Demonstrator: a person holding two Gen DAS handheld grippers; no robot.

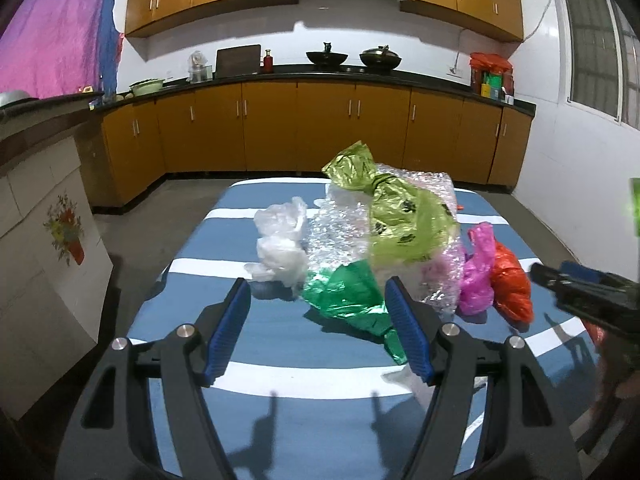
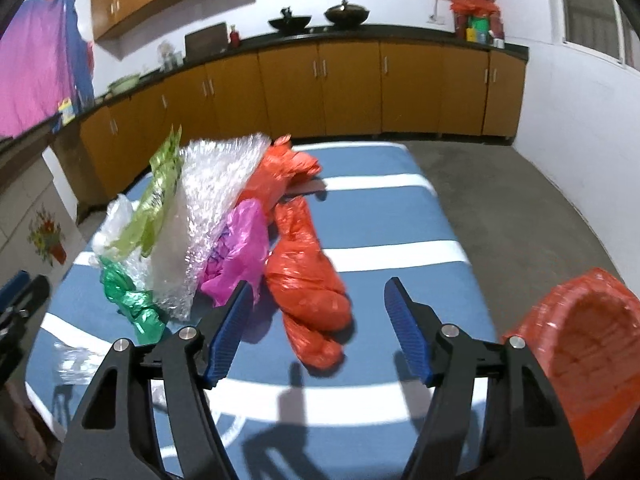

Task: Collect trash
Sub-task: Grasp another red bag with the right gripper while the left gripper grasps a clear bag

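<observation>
Both the left tool (image 1: 318,296) and right tool (image 2: 319,300) gape wide, holding nothing. The twisted orange bag (image 2: 308,280) lies lengthwise on the striped worktop (image 2: 384,224), running away from the right tool.

Black tongs (image 1: 318,292) – blue ribbed pads (image 1: 228,332), silver screws (image 1: 186,330)

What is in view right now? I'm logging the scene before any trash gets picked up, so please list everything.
table: 1, blue with white stripes, centre
bubble wrap: 1, clear, middle of the pile
yellow-green bag: 1, on top of the bubble wrap
dark green bag: 1, near edge of the pile
white bags: crumpled cluster, pile's left side
pink bag: 1, beside the bubble wrap
orange bags: 2, pile's right side
red basket: 1, right edge of the right wrist view
woks: 2, black, on the counter
left gripper: open, above the dark green bag
right gripper: open, above an orange bag
</observation>
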